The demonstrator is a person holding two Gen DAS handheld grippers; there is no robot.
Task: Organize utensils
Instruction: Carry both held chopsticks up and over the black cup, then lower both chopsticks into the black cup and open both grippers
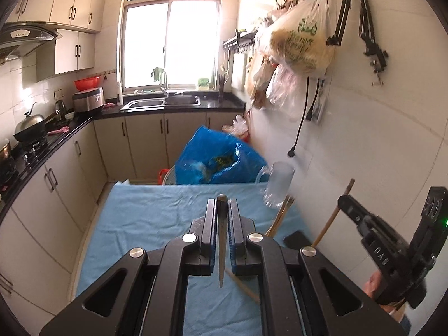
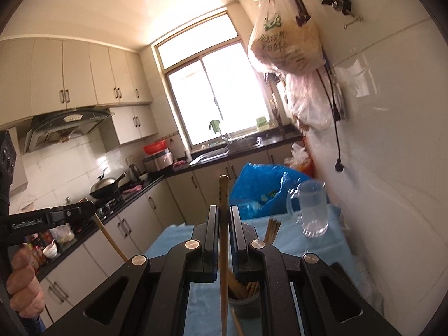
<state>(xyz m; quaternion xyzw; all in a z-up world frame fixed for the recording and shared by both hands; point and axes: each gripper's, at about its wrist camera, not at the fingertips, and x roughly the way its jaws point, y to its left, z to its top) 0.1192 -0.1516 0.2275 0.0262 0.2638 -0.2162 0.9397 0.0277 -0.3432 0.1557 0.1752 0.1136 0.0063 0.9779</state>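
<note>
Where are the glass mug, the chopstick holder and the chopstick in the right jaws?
glass mug (image 2: pixel 312 210): right wrist view, its clear side wall.
chopstick holder (image 2: pixel 245 306): right wrist view, its dark front wall below the rim.
chopstick (image 2: pixel 223 193): right wrist view, its upper end above the jaws.

Mug (image 1: pixel 277 184) right of left gripper (image 1: pixel 222 212) is motion-blurred, contents unreadable. Holder (image 2: pixel 245 305) under right gripper (image 2: pixel 223 221) mostly hidden by its linkage. Chopstick (image 2: pixel 223 252) in that claw runs off the bottom edge. Hand (image 2: pixel 23 282) cut by left edge. Bag (image 2: pixel 285 47) print too small to read.
</note>
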